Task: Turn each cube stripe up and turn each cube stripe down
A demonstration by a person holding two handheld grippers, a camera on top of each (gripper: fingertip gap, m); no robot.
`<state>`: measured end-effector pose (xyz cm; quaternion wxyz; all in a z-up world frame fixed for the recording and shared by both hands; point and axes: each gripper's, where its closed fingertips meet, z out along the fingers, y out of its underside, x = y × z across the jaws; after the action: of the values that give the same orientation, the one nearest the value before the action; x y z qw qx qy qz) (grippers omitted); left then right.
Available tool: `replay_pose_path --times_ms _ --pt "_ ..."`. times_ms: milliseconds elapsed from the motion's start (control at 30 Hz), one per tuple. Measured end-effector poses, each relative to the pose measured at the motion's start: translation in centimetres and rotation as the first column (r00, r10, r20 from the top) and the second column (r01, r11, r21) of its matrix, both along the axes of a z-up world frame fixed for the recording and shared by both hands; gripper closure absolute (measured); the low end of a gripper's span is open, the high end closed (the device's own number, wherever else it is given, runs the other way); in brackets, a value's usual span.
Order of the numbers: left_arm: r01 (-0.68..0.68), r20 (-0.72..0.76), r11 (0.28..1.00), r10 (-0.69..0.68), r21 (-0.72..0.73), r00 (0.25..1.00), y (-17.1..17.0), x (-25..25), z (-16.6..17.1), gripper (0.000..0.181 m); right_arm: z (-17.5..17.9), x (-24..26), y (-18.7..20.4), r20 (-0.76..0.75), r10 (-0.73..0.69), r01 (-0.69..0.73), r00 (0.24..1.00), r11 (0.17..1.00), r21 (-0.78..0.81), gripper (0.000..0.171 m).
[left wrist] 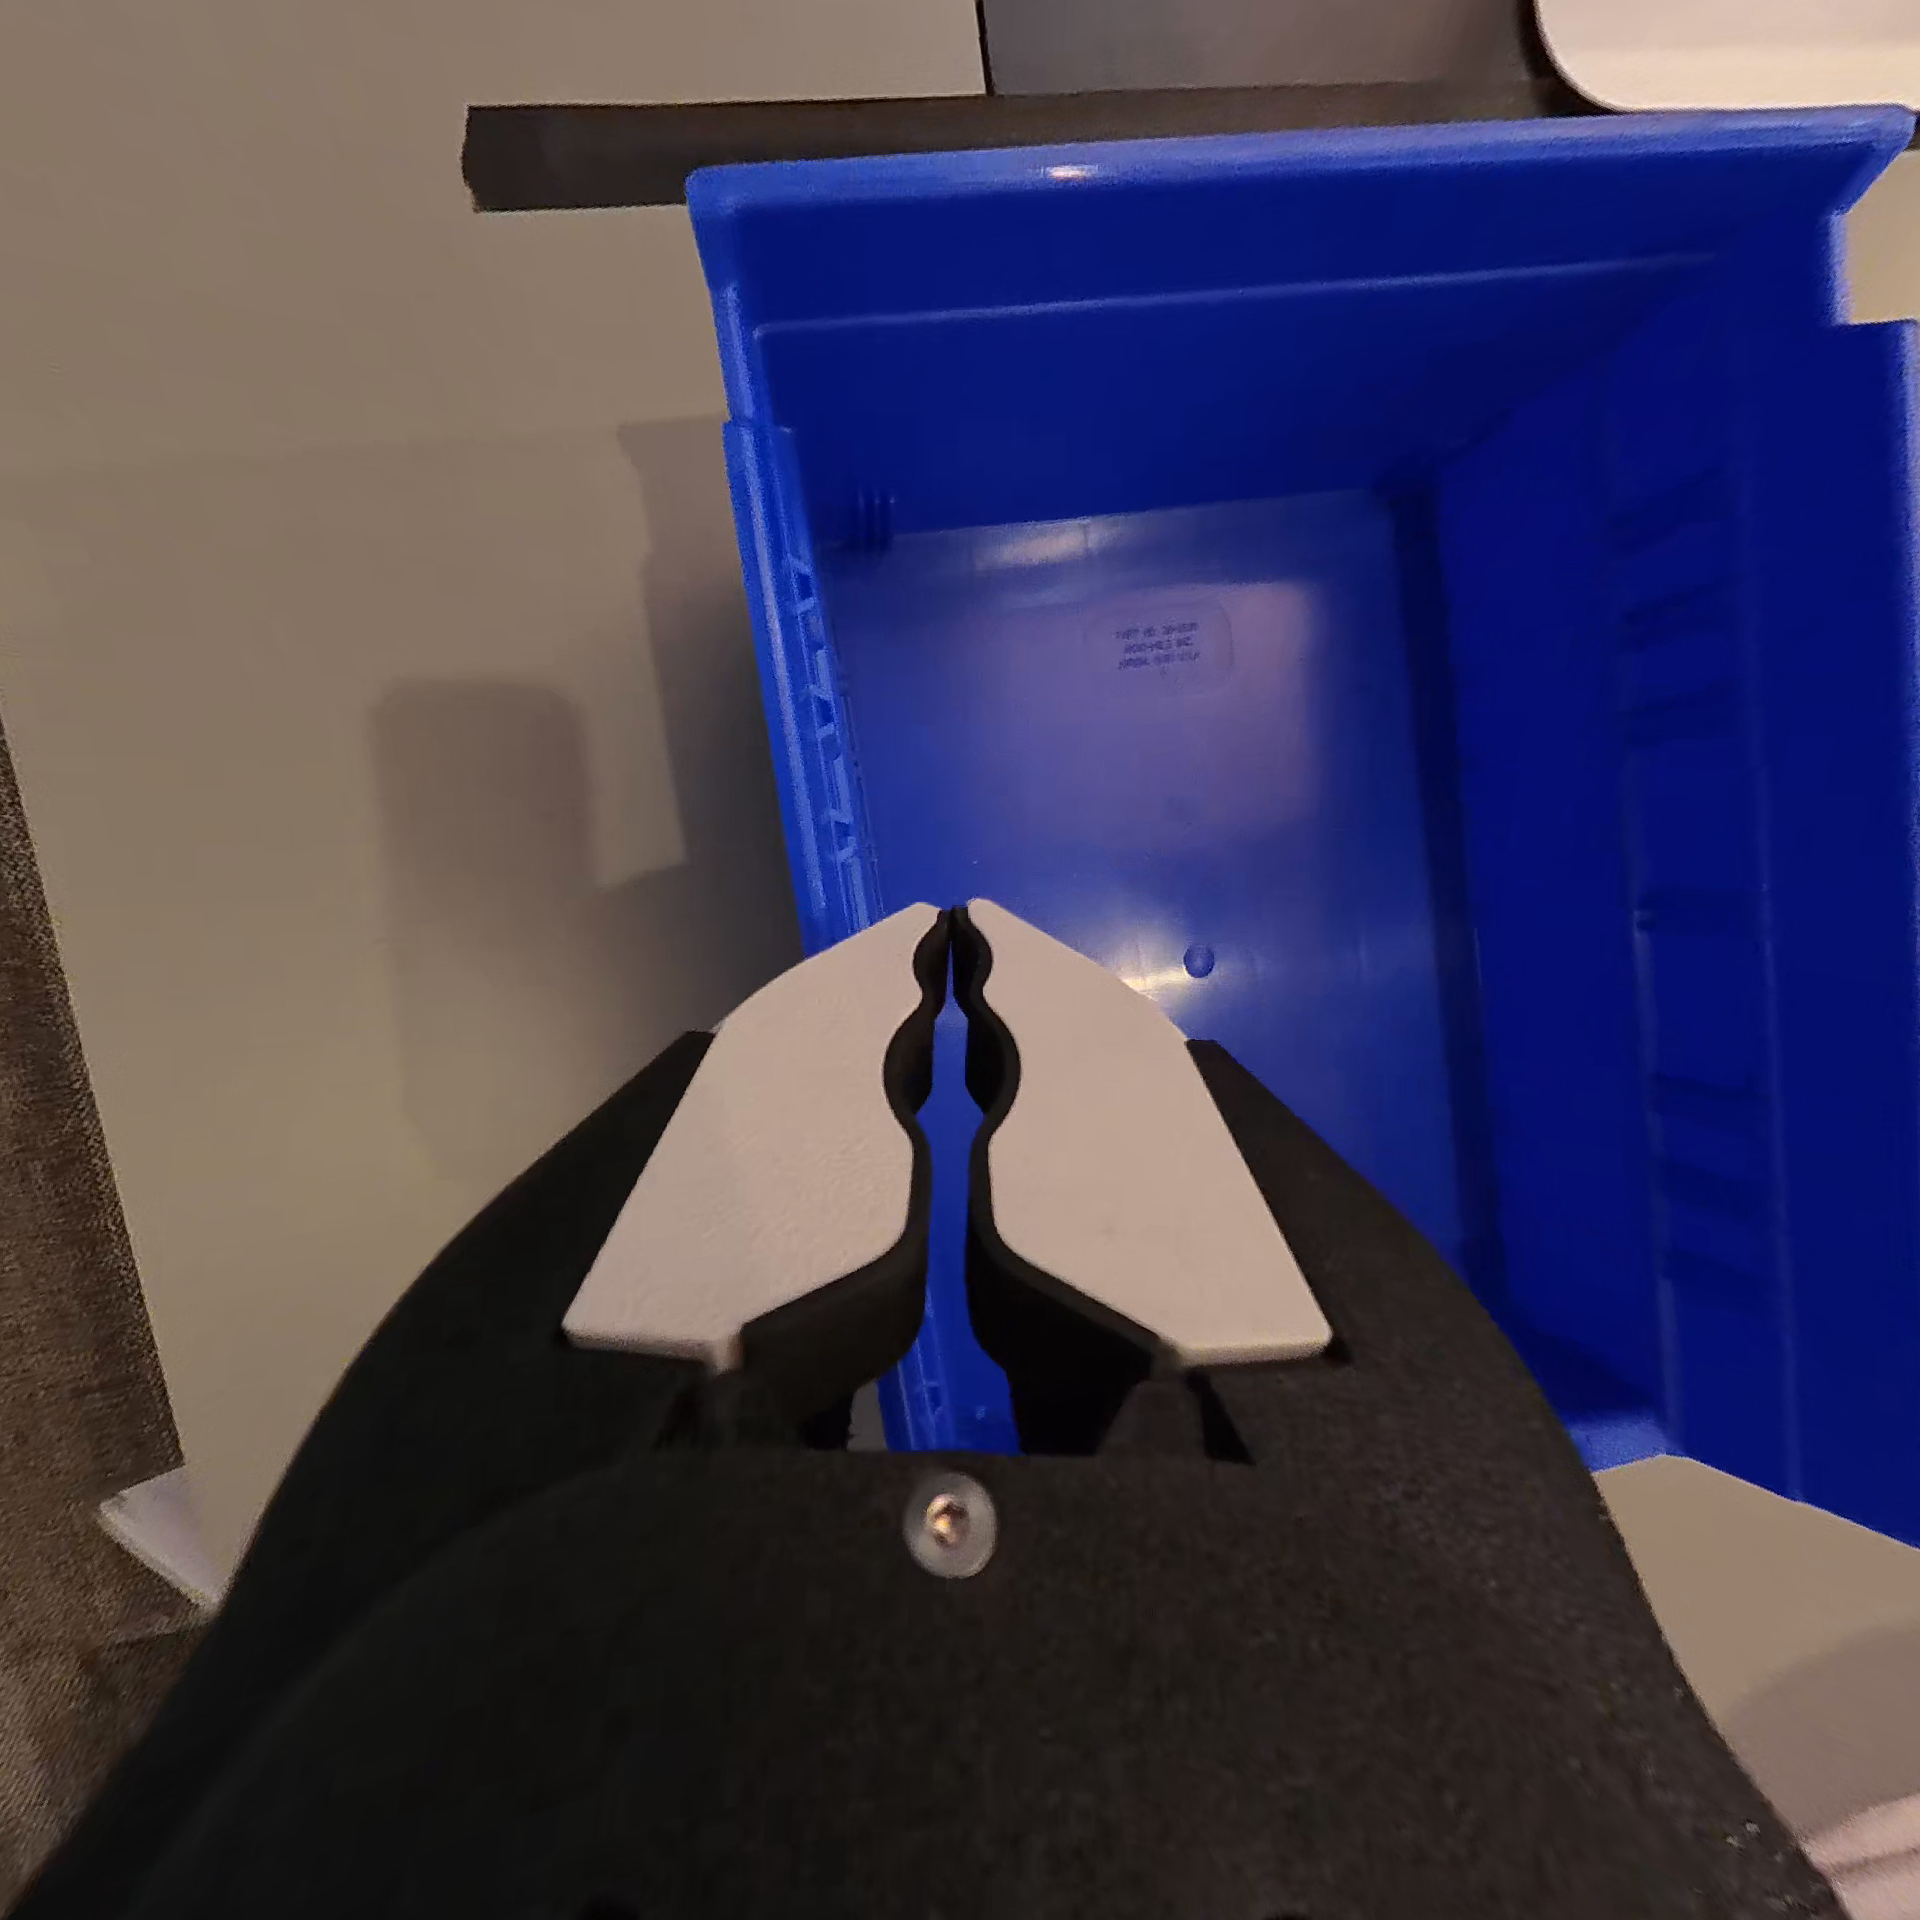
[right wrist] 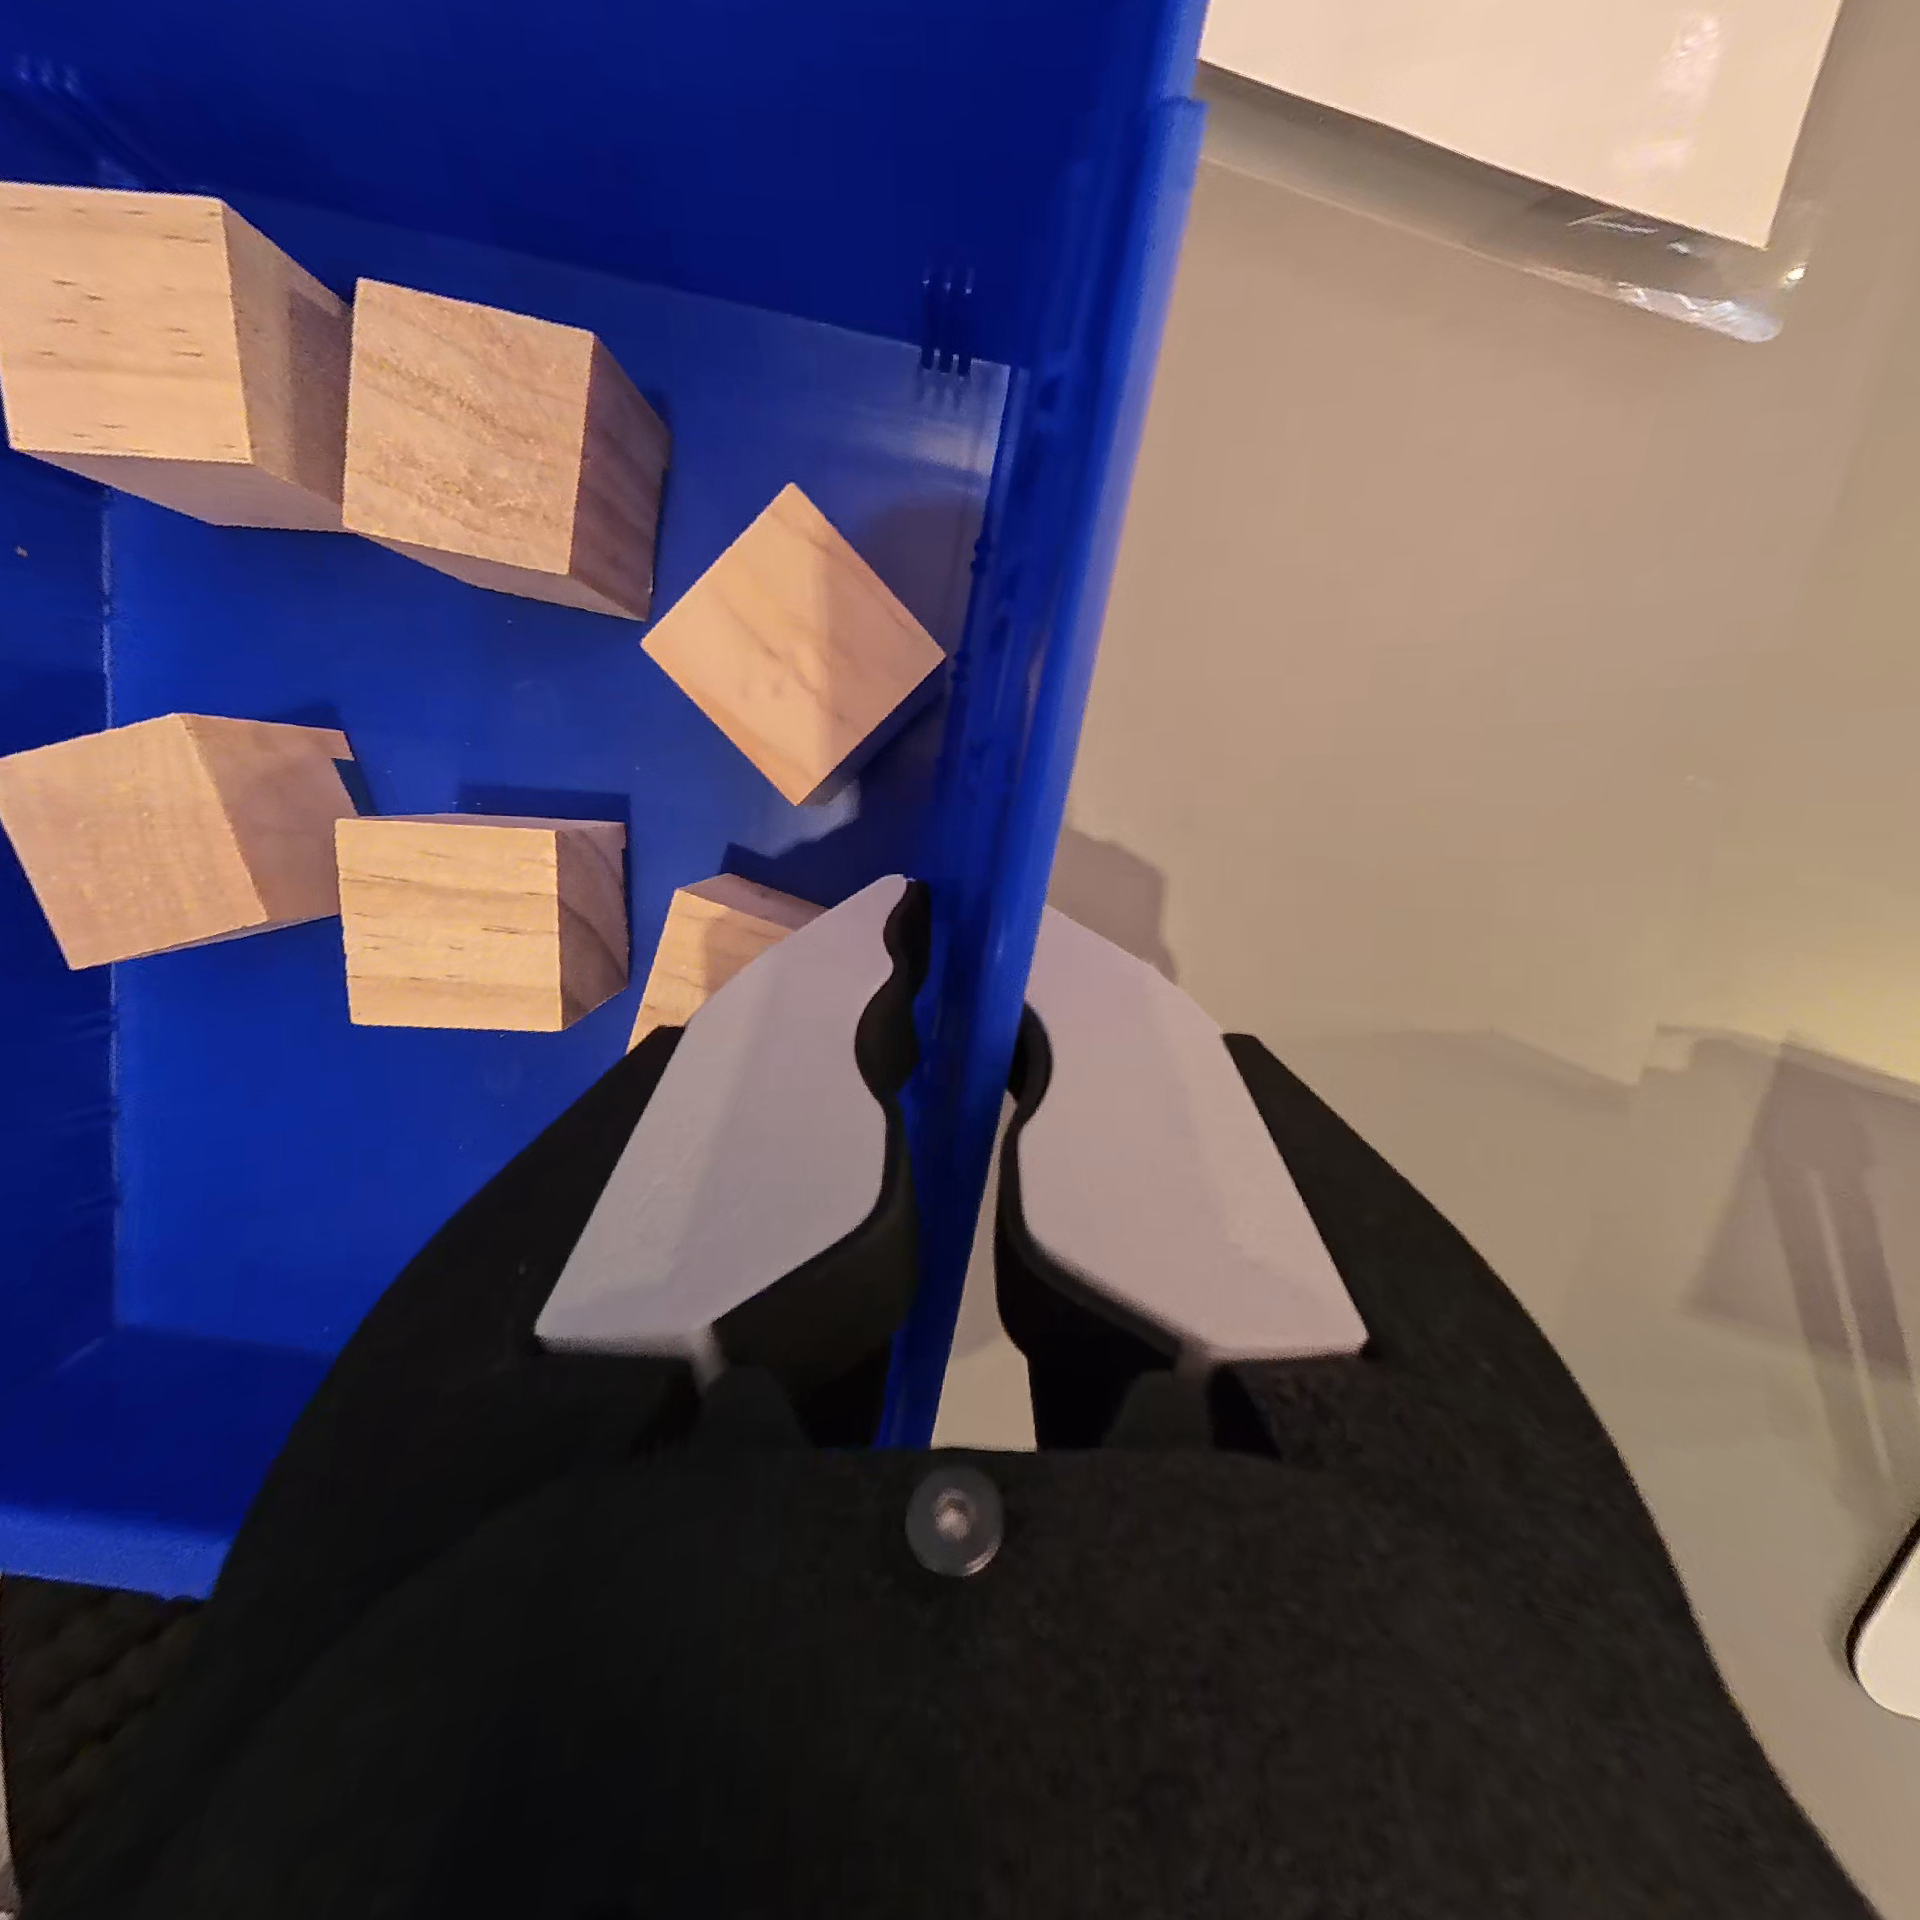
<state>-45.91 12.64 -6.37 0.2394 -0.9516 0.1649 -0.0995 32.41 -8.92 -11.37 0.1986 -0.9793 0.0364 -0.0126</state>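
In the right wrist view a blue plastic bin [right wrist: 1101,520] holds several plain wooden cubes, among them one at the far left [right wrist: 125,322], one beside it [right wrist: 468,436] and one turned like a diamond near the right wall [right wrist: 790,634]. No stripe shows on any face. My right gripper [right wrist: 977,899] is shut on the bin's right wall, one finger inside and one outside. In the left wrist view a blue bin [left wrist: 1247,177] shows a bare floor. My left gripper [left wrist: 954,914] is shut with its tips meeting over that bin's left wall. I cannot tell whether it pinches the wall.
The bin stands on a pale grey tabletop [left wrist: 312,520]. A dark bar [left wrist: 623,156] lies behind it. A white sheet in clear plastic [right wrist: 1507,94] lies at the far right, and a white object [right wrist: 1891,1642] sits at the right edge. Brown fabric [left wrist: 62,1143] is at the left.
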Motion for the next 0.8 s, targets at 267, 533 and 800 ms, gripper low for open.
replay_pose_path --times_ms 267,533,800 --pt "-0.096 -0.140 0.989 0.112 0.116 0.984 0.4 -2.7 2.3 0.162 0.0 0.0 0.0 -0.007 0.000 0.000 1.000 1.000 -0.003 0.158" --pt "-0.126 -0.131 0.992 0.122 -0.023 0.984 -0.2 -3.2 -0.3 0.149 -0.2 -0.1 -0.2 -0.003 0.006 -0.006 1.000 1.000 -0.021 0.159" --pt "-0.119 -0.120 0.984 0.103 -0.130 0.987 -0.4 -2.1 -2.5 0.177 -0.3 -0.4 -0.3 -0.013 0.015 -0.016 1.000 0.999 -0.038 0.162"
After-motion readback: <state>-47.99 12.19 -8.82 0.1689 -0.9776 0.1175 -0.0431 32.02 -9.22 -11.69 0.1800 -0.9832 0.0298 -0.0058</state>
